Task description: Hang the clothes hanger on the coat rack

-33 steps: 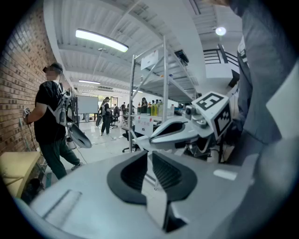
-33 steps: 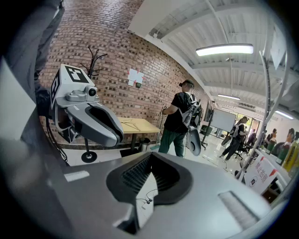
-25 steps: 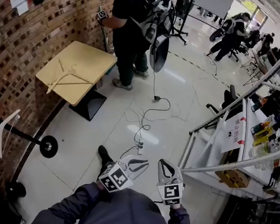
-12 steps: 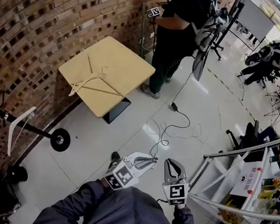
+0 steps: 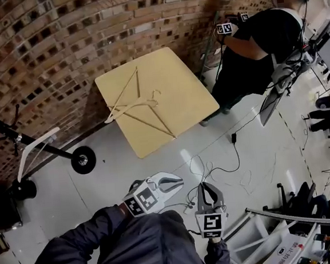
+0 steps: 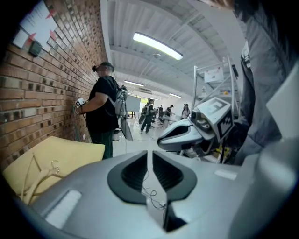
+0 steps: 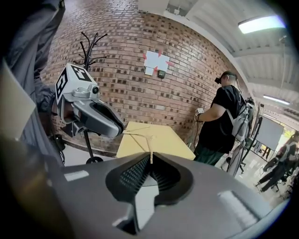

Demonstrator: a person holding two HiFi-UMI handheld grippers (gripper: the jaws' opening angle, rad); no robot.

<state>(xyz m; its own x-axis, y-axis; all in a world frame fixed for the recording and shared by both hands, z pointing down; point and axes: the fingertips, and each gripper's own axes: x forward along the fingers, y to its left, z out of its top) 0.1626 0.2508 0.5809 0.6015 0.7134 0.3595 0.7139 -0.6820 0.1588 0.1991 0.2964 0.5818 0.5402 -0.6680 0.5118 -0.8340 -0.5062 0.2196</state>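
Wooden clothes hangers (image 5: 133,105) lie on a yellow table (image 5: 171,76) by the brick wall; they also show in the left gripper view (image 6: 41,173) and the right gripper view (image 7: 138,132). The black coat rack (image 5: 16,137) stands left of the table on a round base, its hooks (image 7: 90,45) up against the wall, and a white hanger (image 5: 33,150) hangs on it. My left gripper (image 5: 175,183) and right gripper (image 5: 207,187) are held close to my body over the floor, well short of the table. Both are shut and empty (image 6: 148,153) (image 7: 150,157).
A person in black (image 5: 253,40) stands right of the table at the wall. Cables (image 5: 214,170) trail across the white tiled floor between me and the table. A metal shelf frame (image 5: 276,222) is at my lower right.
The table, hangers and coat rack have come closer and swung toward the middle of the head view. Both grippers stay together in front of my body, shut.
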